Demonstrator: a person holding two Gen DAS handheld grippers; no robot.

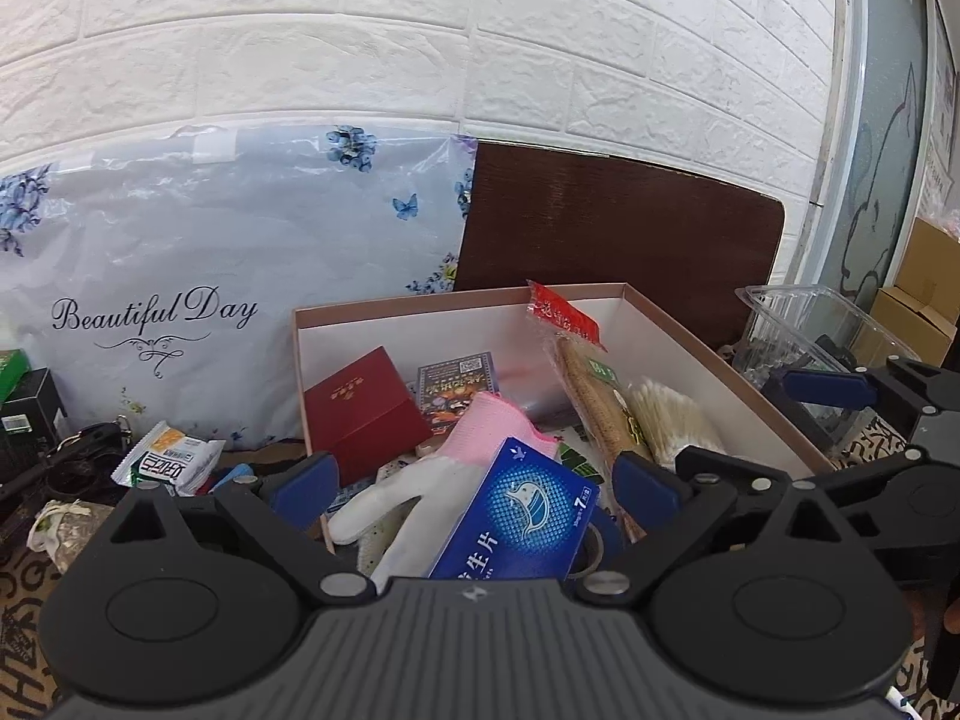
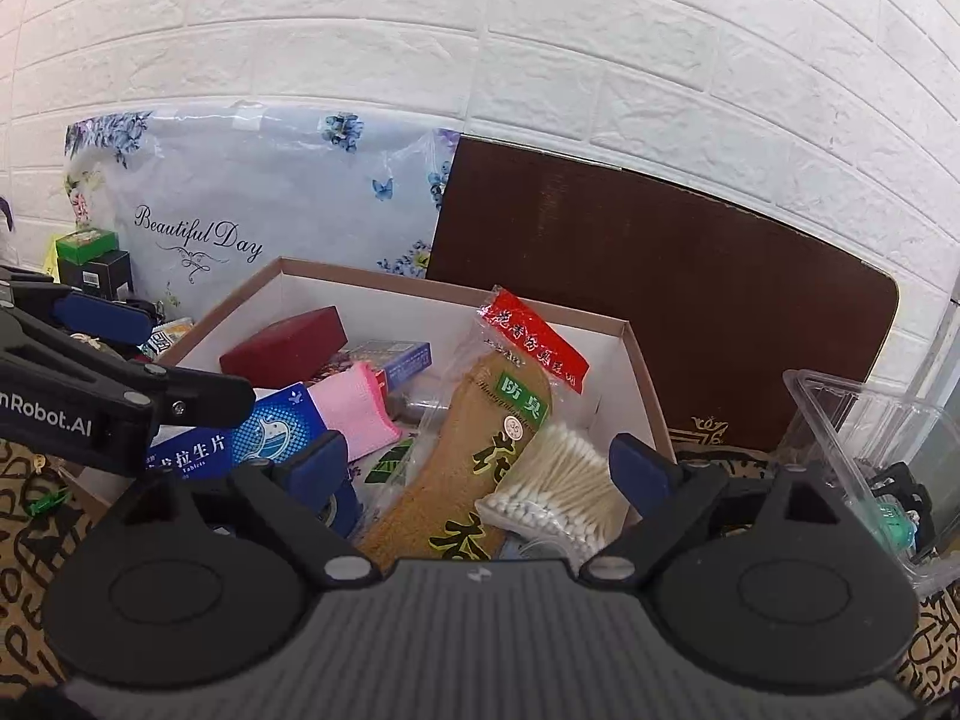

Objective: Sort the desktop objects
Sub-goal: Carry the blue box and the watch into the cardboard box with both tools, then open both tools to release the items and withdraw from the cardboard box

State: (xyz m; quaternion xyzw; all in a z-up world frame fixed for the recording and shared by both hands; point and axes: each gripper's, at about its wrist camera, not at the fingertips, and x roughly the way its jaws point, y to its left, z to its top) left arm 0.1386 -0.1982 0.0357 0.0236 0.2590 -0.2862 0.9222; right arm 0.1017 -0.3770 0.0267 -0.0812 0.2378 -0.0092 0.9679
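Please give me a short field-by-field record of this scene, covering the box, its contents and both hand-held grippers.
container: open cardboard box, white inside
contents: red box, pink-cuffed glove, blue tablet box, insole pack, cotton swabs
outside box, left: snack packet
outside box, right: clear plastic tray
left hand-held gripper: open, above the blue tablet box, gripping nothing
right hand-held gripper: open, above the insole pack and swabs, gripping nothing
backdrop: floral bag, brown board, white brick wall
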